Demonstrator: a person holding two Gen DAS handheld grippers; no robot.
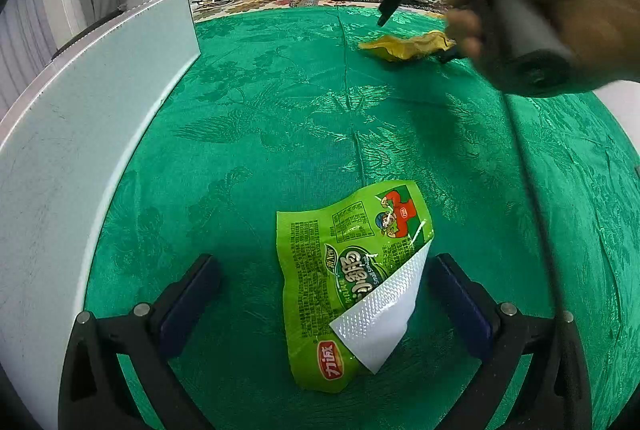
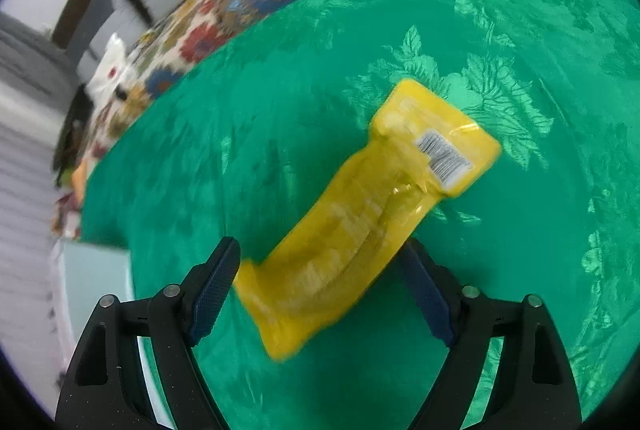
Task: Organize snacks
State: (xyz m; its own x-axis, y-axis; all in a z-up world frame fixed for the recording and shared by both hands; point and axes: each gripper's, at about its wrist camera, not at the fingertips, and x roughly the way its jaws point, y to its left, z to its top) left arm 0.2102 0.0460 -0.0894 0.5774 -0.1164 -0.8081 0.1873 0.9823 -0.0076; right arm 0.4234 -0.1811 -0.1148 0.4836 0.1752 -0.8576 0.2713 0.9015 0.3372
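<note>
Your left tool [image 1: 320,294] is spread wide around the green snack packet [image 1: 348,282] lying on the green cloth [image 1: 280,110]; your right tool [image 2: 320,286] gapes over the yellow packet [image 2: 360,222]. A white box [image 1: 80,134] sits left.

Green snack packet [image 1: 352,282] lies flat on green cloth, near side, one corner folded over showing silver inside. Yellow snack packet [image 2: 360,226] lies flat farther right, crumpled, barcode label up, blurred.
</note>
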